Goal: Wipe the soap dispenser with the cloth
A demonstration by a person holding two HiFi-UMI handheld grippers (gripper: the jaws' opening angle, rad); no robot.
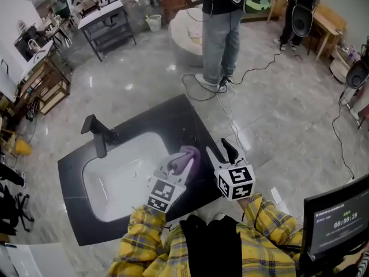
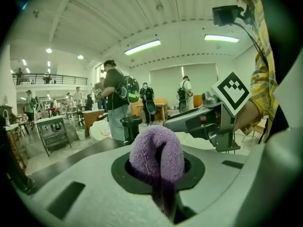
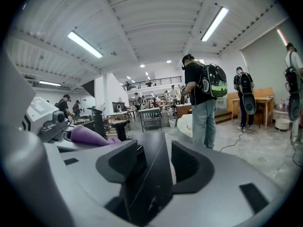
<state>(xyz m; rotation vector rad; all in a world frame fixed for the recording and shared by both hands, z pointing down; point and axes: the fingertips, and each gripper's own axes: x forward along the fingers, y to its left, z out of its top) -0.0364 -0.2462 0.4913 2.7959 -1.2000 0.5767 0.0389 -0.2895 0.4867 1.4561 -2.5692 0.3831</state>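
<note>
A dark counter (image 1: pixel 193 117) fills the middle of the head view, with a white sink (image 1: pixel 118 180) set in it. Both grippers sit at the lower middle of that frame, over the counter's near right side. The left gripper (image 1: pixel 183 163) has its jaws clamped on the purple cloth (image 2: pixel 156 155), and a soft lump of cloth sticks out past the tips. The right gripper (image 1: pixel 220 146) has its jaws spread wide with nothing in them; only the dark counter shows through the gap. The dispenser (image 2: pixel 130 129) is small and black and stands straight up on the counter, tall side up and down. In the head view it is too dark against the counter to pick out. In the left gripper view it sits just left of middle, right behind the cloth and a little to its left, close but not touching. In the right gripper view it is at the left of the frame, off to the side of the open jaws. So the hand with the cloth looks nearer, and the wipe likely needs a short push ahead and a bit left.
</note>
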